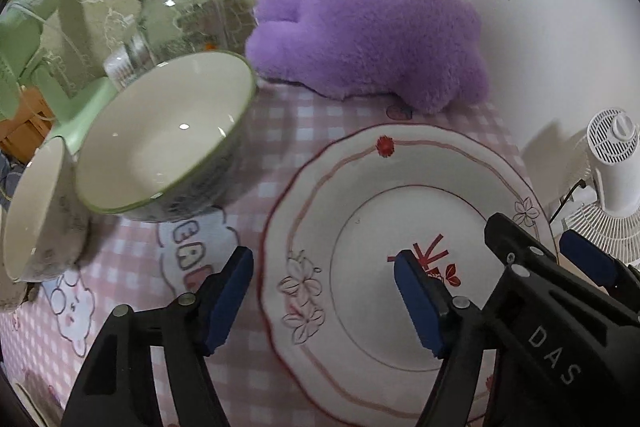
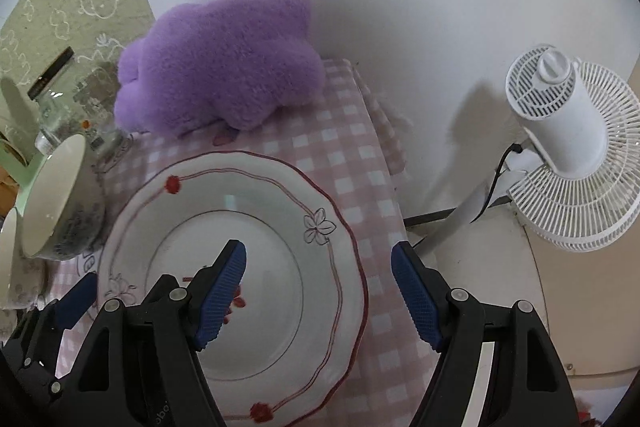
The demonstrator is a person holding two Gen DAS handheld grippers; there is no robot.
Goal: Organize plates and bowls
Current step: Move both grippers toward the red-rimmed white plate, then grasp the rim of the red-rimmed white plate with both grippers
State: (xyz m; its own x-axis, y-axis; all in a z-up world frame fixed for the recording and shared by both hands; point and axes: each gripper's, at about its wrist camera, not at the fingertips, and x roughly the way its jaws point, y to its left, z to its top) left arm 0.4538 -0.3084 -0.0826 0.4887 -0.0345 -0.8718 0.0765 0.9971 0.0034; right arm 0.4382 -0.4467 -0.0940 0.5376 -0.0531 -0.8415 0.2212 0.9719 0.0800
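Observation:
A white scalloped plate (image 1: 400,195) with red line trim and flower drawings lies flat on the pink checked tablecloth. My left gripper (image 1: 324,301) is open and straddles the plate's left rim, one finger over the cloth and one over the plate's middle. My right gripper (image 2: 322,287) is open and straddles the right rim of the plate (image 2: 248,211). Neither pair of pads touches the plate. A large green-rimmed bowl (image 1: 168,135) stands just left of the plate, with a smaller white bowl (image 1: 36,211) beside it at the far left.
A purple plush toy (image 1: 372,35) lies behind the plate against the white wall. A glass jar (image 1: 180,11) with a black lid stands behind the bowls. The table's right edge (image 2: 384,155) drops off near the plate; a white fan (image 2: 568,147) stands beyond it.

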